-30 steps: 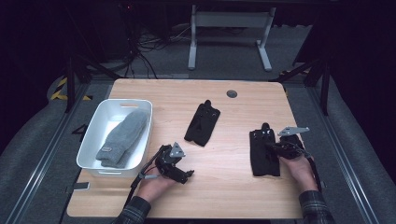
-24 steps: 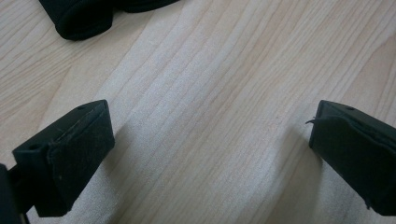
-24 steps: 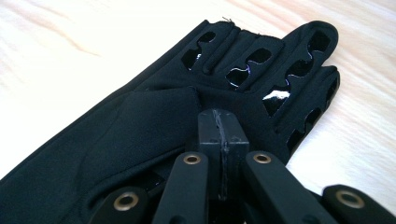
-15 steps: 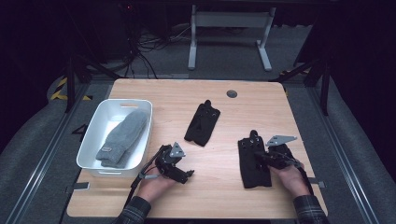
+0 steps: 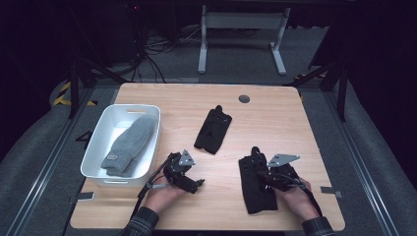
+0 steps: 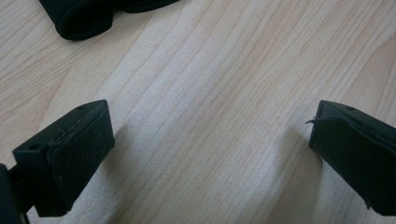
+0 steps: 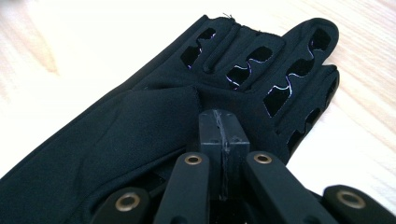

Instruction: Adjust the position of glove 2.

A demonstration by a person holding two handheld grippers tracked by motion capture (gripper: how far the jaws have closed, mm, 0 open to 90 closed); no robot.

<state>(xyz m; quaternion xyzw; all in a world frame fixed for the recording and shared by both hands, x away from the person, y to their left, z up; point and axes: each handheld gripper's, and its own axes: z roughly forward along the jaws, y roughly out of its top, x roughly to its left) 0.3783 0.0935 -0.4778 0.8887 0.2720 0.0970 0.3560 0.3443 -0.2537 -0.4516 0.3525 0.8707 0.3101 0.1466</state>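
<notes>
Here, right gripper (image 5: pixel 260 173) fingers clenched on black glove (image 5: pixel 255 189) near table (image 5: pixel 295 123) edge; left gripper (image 5: pixel 189 182) fingers released.

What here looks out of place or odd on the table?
Little stands out. The grey mitten lies in the white bin, but both black gloves are outside it: one mid-table, slightly askew, the other pinched by the shut right gripper.
</notes>
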